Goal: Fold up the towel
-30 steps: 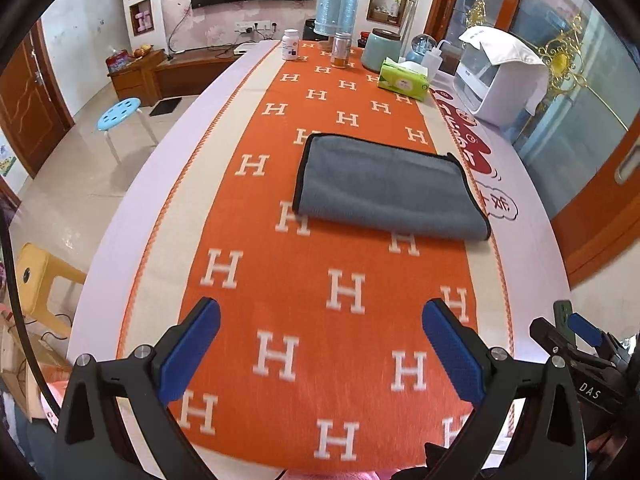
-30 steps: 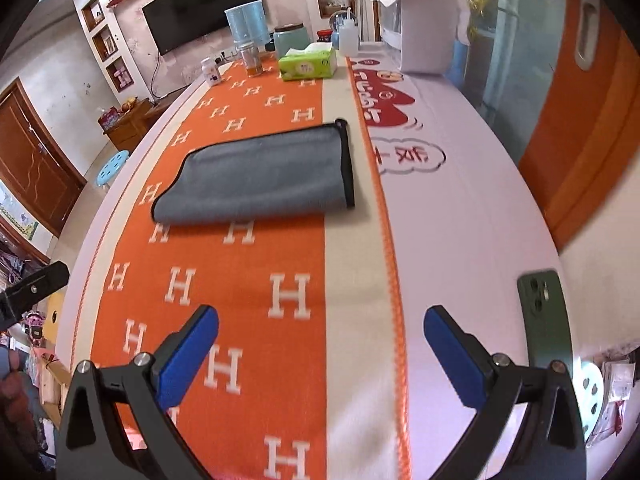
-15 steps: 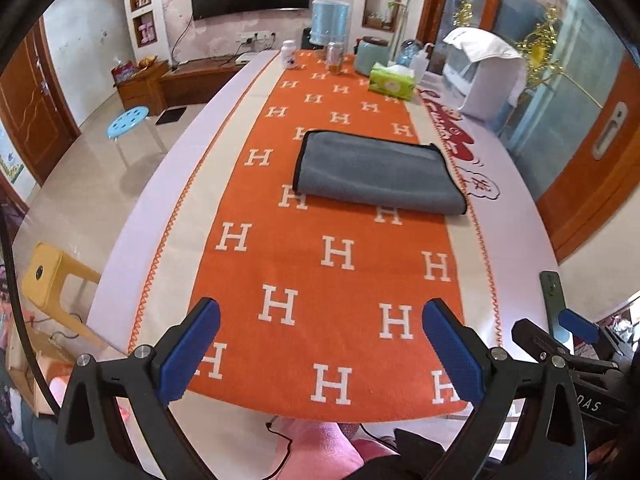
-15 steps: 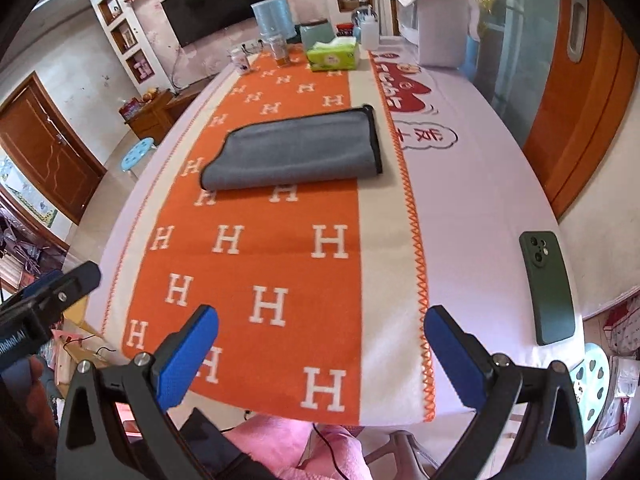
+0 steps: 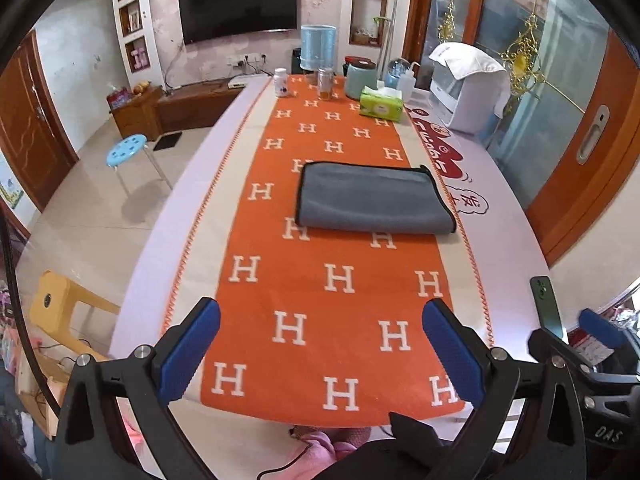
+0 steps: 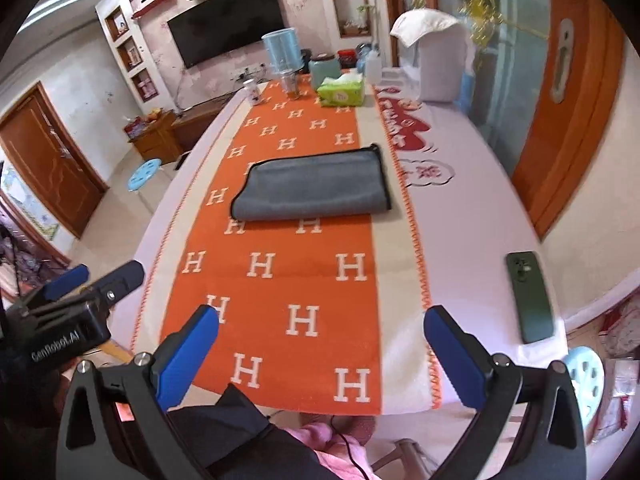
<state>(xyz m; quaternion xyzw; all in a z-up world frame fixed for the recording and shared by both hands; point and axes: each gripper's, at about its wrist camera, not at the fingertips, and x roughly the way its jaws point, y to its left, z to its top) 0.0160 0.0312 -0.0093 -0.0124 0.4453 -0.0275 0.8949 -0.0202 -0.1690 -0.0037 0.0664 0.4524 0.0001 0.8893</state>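
Lying folded, towel [image 5: 374, 199] runs crosswise on the runner [image 5: 340, 280].

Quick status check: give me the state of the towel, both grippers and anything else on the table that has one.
Grey towel with black edging: folded, flat on the orange H-patterned runner.
Left gripper: open, holding nothing, short of the towel.
Right gripper: open, holding nothing.
Dark green phone: lying camera side up near the table edge.
Green tissue pack: tissue sticking out.

Orange H-patterned runner [image 5: 340, 280] down a long table [image 5: 508, 240]. Green tissue pack [image 5: 380, 106] at far end. Dark green phone [image 6: 530, 296] near right edge.
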